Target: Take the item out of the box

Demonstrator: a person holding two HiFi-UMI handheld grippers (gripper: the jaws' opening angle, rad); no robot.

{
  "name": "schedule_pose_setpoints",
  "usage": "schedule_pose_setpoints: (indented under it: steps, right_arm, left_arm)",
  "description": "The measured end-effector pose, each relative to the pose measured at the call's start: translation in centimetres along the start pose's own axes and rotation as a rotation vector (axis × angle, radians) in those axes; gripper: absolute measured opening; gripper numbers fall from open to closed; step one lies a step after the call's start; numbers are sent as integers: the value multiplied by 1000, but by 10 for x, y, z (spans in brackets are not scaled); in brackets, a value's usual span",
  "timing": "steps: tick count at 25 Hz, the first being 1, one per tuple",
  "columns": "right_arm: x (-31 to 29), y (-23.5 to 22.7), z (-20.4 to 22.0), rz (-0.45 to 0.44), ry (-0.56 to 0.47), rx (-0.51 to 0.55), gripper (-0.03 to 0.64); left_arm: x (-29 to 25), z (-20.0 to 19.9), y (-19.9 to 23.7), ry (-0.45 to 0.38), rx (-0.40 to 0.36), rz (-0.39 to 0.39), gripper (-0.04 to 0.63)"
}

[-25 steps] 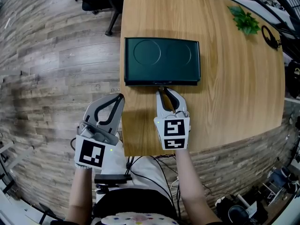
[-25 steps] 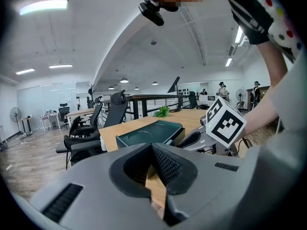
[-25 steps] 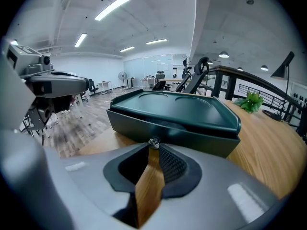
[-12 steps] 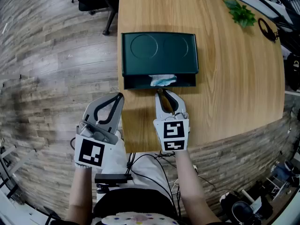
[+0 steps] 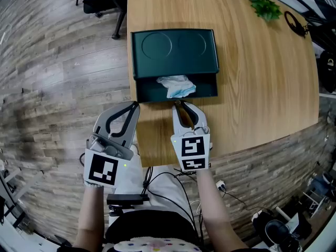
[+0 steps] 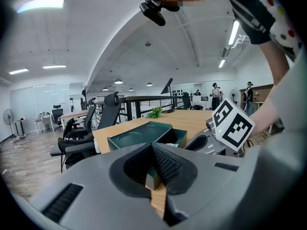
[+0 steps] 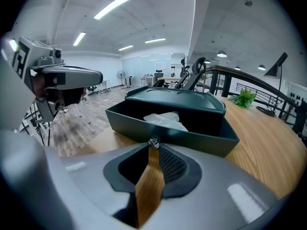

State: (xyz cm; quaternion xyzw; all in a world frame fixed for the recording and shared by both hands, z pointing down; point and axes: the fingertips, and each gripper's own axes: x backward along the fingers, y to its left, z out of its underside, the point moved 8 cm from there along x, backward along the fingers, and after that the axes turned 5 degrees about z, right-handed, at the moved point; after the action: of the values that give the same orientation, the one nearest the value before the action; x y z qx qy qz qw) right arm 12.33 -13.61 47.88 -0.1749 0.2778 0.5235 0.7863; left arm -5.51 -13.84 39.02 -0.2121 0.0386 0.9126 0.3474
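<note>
Now drawer (image 5: pixel 149 91) further out, right tongs (image 5: pixel 181 104) gripping knob (image 7: pixel 153 142), packet (image 5: pixel 176 85) exposed.

Matt box (image 5: pixel 173 49), shiny knob (image 7: pixel 153 142), plastic item (image 5: pixel 176 85), wooden table (image 5: pixel 262 88).

Drawer (image 5: pixel 152 98) stands out of the dark green box (image 5: pixel 175 54) toward the near side, open from above over the crumpled white packet (image 5: pixel 176 85). The box top roofs the drawer's far part. Drawer walls fence the packet left, right and near.

Right hand-held gripper (image 5: pixel 181 105) sits at the middle of the near wall, jaws closed on its small knob (image 7: pixel 153 142). Left hand-held gripper (image 5: pixel 136 105), jaws together, hangs at the table's left edge, near the box's near-left corner.

Bare table (image 5: pixel 262 88) lies right of the box. Green plant (image 5: pixel 264 5) sits far right, well apart.
</note>
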Motion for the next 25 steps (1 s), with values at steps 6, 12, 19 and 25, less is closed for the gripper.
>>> schedule_pose_setpoints:
  steps: [6, 12, 19, 25]
  right_arm:
    - [10, 3, 10, 2, 5, -3, 77]
    - [15, 4, 14, -3, 8, -6, 77]
    - [16, 5, 16, -1, 16, -7, 77]
    - [22, 8, 18, 34, -23, -50, 80]
  left_arm:
    - [2, 1, -6, 5, -9, 11, 5]
    - [0, -1, -9, 8, -9, 19, 5]
    - [-4, -5, -8, 8, -18, 38, 5]
    - [-5, -9, -5, 27, -50, 54, 5]
